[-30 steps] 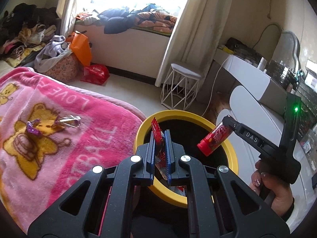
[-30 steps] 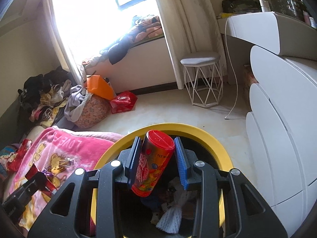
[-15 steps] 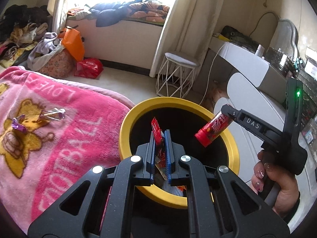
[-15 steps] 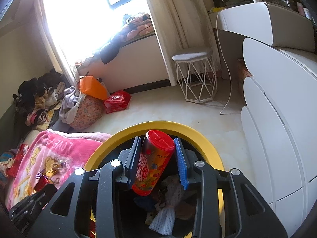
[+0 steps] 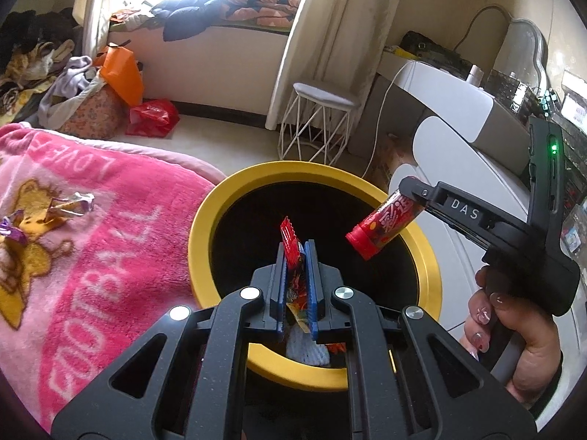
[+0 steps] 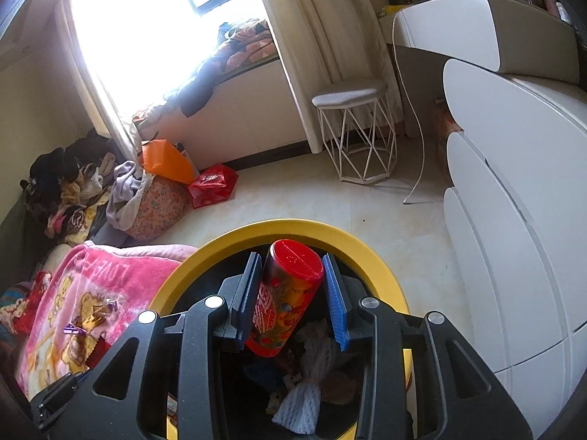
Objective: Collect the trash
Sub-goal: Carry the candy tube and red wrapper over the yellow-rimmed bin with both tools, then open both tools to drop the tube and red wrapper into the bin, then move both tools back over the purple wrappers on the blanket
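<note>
Both wrist views tilt down, close — share bin [image 5: 256, 183] (yellow-rimmed).

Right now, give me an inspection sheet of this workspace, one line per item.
Surface: pink blanket beside the bin.
Job's things: yellow-rimmed bin with trash inside; red wrapper and red snack tube held over its opening.
Clutter: candy wrappers lie on the blanket; clothes pile and red bag on the floor.
Grippers: left gripper shut on the wrapper; right gripper shut on the tube.
Cables: white cord hangs from the dresser to the floor.
Surroundings: wire stool, curtain, white dresser.
</note>
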Motion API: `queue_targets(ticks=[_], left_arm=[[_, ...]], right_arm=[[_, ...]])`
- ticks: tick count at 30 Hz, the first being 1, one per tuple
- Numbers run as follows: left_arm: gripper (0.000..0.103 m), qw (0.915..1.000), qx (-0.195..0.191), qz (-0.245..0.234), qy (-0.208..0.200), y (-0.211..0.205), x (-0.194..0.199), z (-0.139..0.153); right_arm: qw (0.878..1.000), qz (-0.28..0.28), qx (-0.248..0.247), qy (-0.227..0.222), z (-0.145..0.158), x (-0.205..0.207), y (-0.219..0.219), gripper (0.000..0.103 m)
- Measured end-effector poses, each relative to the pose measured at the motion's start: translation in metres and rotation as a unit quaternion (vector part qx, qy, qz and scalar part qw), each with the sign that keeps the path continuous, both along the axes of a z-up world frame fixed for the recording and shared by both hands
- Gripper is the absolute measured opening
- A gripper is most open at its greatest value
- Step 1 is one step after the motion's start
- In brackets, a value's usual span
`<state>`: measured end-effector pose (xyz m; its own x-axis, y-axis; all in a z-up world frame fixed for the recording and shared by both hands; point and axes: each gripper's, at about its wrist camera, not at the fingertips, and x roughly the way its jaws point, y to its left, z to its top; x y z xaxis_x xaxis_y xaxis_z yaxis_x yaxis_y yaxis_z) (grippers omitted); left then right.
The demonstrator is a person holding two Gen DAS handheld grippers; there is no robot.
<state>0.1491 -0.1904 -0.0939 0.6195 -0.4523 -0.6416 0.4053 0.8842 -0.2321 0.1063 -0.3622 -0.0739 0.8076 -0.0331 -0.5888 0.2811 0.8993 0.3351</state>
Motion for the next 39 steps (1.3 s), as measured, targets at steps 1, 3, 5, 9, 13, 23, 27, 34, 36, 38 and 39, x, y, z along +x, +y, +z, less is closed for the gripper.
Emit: queue_targets(ticks=[1,3,5,9,13,23,27,34,36,38,39], left_arm=[[0.006,1.0,0.0,0.0,0.001,-0.001,0.0,0.0],[0.007,1.0,-0.001,0.0,0.002,-0.001,0.0,-0.002],[0.023,1.0,-0.004,-0.002,0.005,-0.002,0.0,-0.002],[0.069,0.9997,-0.023,0.009,0.007,0.008,0.001,0.002],[0.093,0.9992,-0.025,0.031,0.002,0.02,0.0,0.006],[0.093,0.9972,-0.024,0.071,-0.001,0.048,-0.005,0.013],[0.093,0.9962,-0.027,0.083,-0.007,0.059,-0.007,0.018],[0.093,0.9935,-0.031,0.108,-0.019,0.081,-0.012,0.026],[0.093,0.9924,-0.03,0.117,-0.022,0.088,-0.013,0.027],[0.093,0.9912,-0.029,0.127,-0.025,0.095,-0.013,0.029],[0.093,0.9904,-0.028,0.133,-0.027,0.099,-0.014,0.029]], right_arm=[[1.0,0.001,0.001,0.001,-0.001,0.0,0.0,0.033],[1.0,0.003,0.006,0.003,-0.001,0.002,-0.001,0.034],[1.0,0.005,0.016,0.004,-0.002,0.003,-0.005,0.035],[0.999,-0.001,0.045,0.001,-0.005,0.002,-0.01,0.055],[0.999,-0.003,0.041,0.003,-0.003,0.001,-0.008,0.058],[1.0,0.019,0.018,-0.01,0.006,-0.001,0.004,0.06],[0.999,0.031,0.011,-0.015,0.012,-0.003,0.011,0.061],[0.997,0.069,-0.006,-0.029,0.022,-0.003,0.032,0.061],[0.996,0.078,-0.007,-0.031,0.024,-0.003,0.037,0.061],[0.995,0.093,-0.008,-0.034,0.026,-0.002,0.047,0.061],[0.994,0.098,-0.008,-0.035,0.027,-0.003,0.051,0.061]])
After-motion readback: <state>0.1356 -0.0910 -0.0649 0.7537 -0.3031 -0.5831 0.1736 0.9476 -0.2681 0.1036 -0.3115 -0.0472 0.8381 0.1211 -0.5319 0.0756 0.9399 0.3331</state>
